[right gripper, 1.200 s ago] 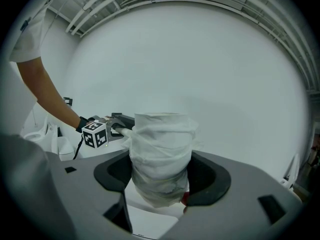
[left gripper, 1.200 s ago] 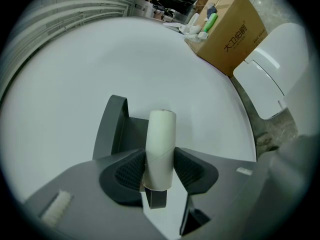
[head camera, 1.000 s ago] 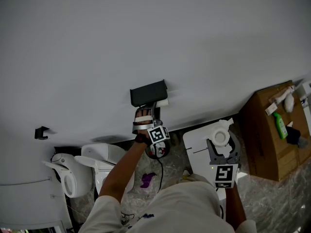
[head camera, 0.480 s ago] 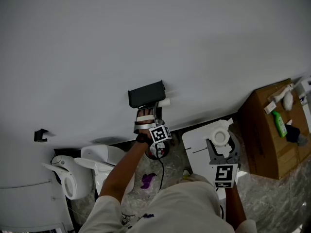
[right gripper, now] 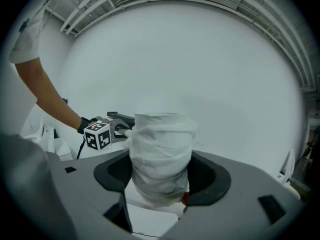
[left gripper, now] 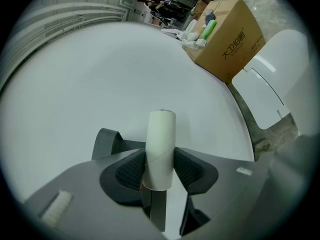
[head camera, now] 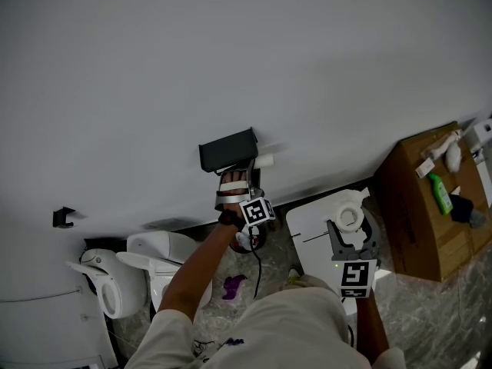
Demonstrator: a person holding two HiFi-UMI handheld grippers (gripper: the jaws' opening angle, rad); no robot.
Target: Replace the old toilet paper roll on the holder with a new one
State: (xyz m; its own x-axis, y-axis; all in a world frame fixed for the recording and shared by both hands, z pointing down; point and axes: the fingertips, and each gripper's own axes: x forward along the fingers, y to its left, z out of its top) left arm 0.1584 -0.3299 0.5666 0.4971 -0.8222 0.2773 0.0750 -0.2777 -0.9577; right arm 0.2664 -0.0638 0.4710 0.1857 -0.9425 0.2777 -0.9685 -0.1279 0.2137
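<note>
A black holder [head camera: 227, 151] is fixed to the white wall. Just below its right end, my left gripper [head camera: 242, 169] is shut on the old roll's bare cardboard core [head camera: 264, 161], which sticks out to the right of the holder. In the left gripper view the core [left gripper: 161, 134] stands upright between the ribbed pads [left gripper: 131, 171] of that gripper [left gripper: 160, 166]. My right gripper [head camera: 354, 241] waits lower right, shut on the new white toilet paper roll [head camera: 347, 215]. In the right gripper view the roll [right gripper: 161, 144] fills the jaws of that gripper [right gripper: 161, 176], with the holder [right gripper: 120, 117] far off to the left.
A white toilet [head camera: 154, 260] stands below left of the holder. A white cabinet top [head camera: 315, 225] lies under my right gripper. A cardboard box [head camera: 423, 221] with a green bottle [head camera: 440, 194] sits at the right. A small black hook [head camera: 61, 217] is on the wall at left.
My left gripper has slid to the right with the core, which now sticks further out past the holder's right end. The right gripper has kept still with the new roll.
</note>
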